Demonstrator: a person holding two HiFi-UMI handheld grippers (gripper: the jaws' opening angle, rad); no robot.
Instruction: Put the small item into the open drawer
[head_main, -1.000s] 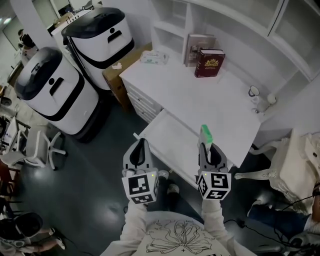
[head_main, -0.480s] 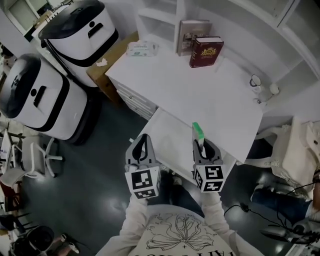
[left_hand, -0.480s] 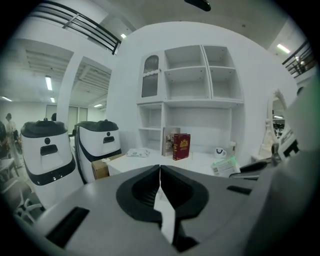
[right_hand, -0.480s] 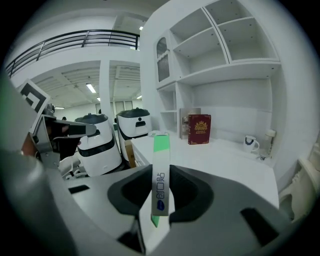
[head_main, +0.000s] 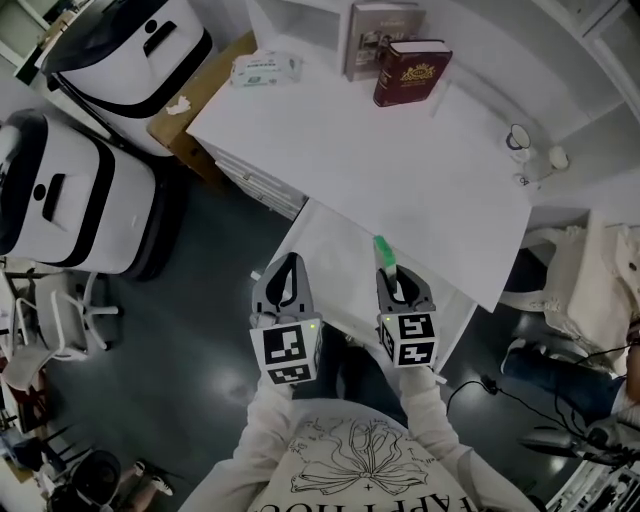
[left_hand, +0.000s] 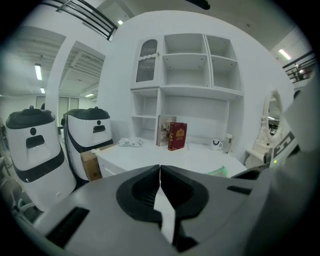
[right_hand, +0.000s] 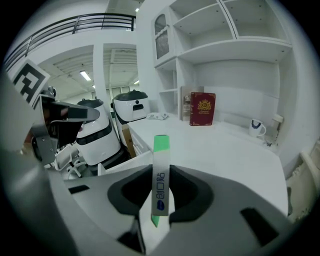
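Note:
My right gripper (head_main: 395, 279) (right_hand: 160, 176) is shut on a small flat green-and-white packet (head_main: 384, 256) (right_hand: 160, 176), held on edge so it sticks out forward past the jaws. It hovers over the open white drawer (head_main: 340, 262), which is pulled out from under the white desk (head_main: 400, 170). My left gripper (head_main: 283, 283) (left_hand: 159, 176) is shut with nothing in it, off the drawer's left side above the dark floor. In the left gripper view the green packet (left_hand: 218, 171) shows at the right.
A dark red book (head_main: 410, 72) and a grey book (head_main: 375, 38) stand at the desk's back. A tissue pack (head_main: 263, 69) lies at its left end, a cup (head_main: 517, 138) at its right. Two white-and-black machines (head_main: 70, 190) stand left. A pale chair (head_main: 590, 300) is at right.
Both grippers have drifted a little nearer the drawer front as the head view swung. The packet stays clamped in the right gripper; the left stays shut.

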